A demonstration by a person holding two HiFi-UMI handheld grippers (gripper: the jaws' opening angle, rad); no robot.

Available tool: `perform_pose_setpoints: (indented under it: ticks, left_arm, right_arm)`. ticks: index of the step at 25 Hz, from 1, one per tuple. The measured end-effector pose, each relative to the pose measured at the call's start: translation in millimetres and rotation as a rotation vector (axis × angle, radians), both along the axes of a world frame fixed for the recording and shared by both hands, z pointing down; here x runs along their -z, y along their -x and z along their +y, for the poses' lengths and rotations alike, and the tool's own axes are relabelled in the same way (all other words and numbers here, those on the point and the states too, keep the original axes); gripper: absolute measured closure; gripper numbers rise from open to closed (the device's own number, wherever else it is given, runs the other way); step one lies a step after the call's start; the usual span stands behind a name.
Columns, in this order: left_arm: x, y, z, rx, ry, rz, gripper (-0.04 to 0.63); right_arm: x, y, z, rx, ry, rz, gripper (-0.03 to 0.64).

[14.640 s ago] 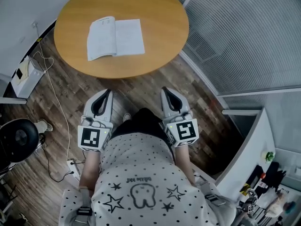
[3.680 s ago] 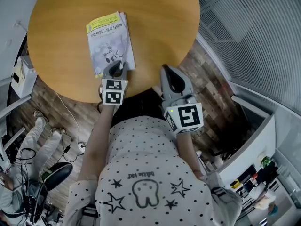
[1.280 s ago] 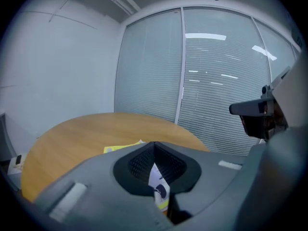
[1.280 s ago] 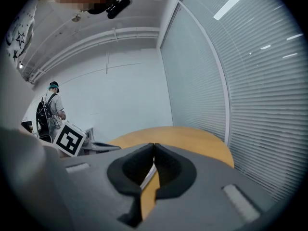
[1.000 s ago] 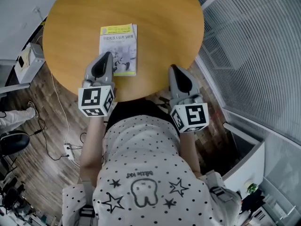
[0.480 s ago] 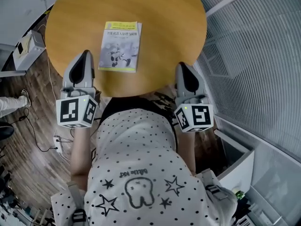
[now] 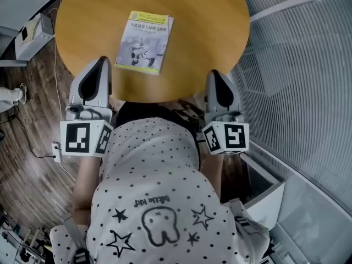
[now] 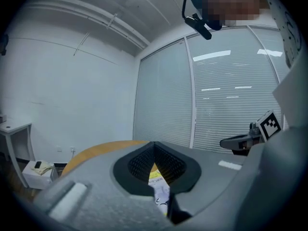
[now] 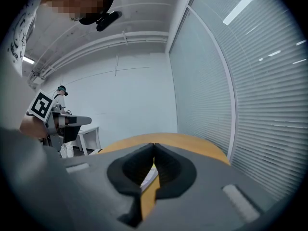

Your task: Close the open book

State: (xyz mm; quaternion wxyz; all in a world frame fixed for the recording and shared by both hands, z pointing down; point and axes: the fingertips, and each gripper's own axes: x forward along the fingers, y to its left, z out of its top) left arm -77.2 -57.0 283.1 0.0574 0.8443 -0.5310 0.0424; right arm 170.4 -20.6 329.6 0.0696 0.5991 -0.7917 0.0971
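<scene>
The book [image 7: 144,42] lies closed, cover up, on the round wooden table [image 7: 209,21], near its front edge. My left gripper [image 7: 100,61] hangs at the table's near left rim, short of the book and apart from it; its jaws are shut with nothing in them. My right gripper [image 7: 216,73] is held at the near right rim, also shut and empty. In the left gripper view a strip of the book [image 8: 160,189] shows through the hollow behind the left gripper's [image 8: 154,143] closed tips. The right gripper view shows the right gripper's [image 9: 154,146] tips meeting and the book's edge [image 9: 148,176] beyond.
A white box [image 7: 33,29] with cables sits on the wooden floor left of the table. A glass wall with blinds [image 7: 308,65] runs along the right. Another person [image 9: 65,129] stands by a white side table at the back.
The left gripper has drawn back from the closed book toward the body and risen, now at the table's rim. The right gripper has stayed where it was.
</scene>
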Motion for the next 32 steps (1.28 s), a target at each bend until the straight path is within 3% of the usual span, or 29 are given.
perform_pose_setpoints:
  ticks: [32]
  left_arm:
    - [-11.4,-18.3,6.8,-0.045,0.049,-0.008,0.586]
  right_arm:
    - [3.5,-21.3,10.2,-0.015,0.03,0.043,0.612]
